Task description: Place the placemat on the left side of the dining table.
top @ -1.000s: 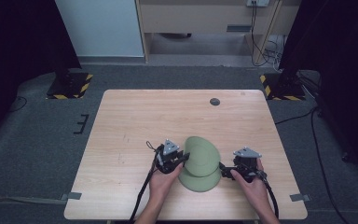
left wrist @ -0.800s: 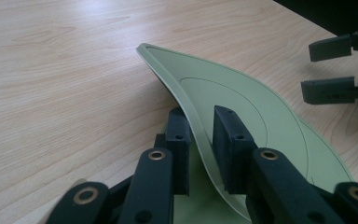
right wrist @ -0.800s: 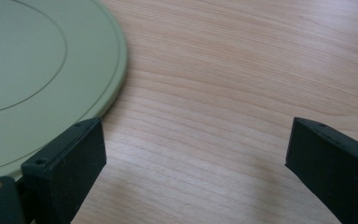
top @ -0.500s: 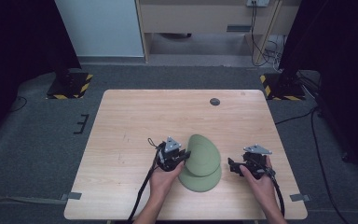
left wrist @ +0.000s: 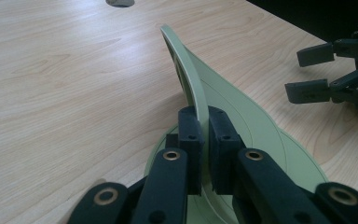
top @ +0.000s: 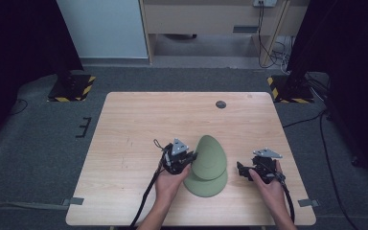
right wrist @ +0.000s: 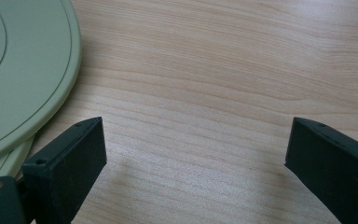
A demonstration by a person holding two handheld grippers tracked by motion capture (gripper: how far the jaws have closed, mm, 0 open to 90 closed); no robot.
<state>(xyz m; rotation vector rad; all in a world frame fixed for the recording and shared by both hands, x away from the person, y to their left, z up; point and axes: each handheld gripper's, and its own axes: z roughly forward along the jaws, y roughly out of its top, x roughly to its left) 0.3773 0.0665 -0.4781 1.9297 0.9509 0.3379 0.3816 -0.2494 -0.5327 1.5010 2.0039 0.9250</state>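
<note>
The left gripper view shows the left gripper (left wrist: 200,140) jaws clamped on the upper plate's (left wrist: 191,84) raised rim above the lower plate (top: 206,184). The right gripper (right wrist: 196,154), jaws apart, hovers beside the plates over bare tabletop (top: 139,124).

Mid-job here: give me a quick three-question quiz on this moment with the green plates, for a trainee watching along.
1. True or false: the left gripper is clamped on the rim of the tilted upper green plate.
2. How do the right gripper's jaws stand? A) shut on a plate B) open over bare table C) shut on nothing
3. What does the tilted plate lean over?

Key
1. True: its pads pinch the raised rim, having just closed on it.
2. B: the jaws stand wide apart above the wooden table, beside the plates.
3. The lower green plate, which lies flat on the table.
</note>
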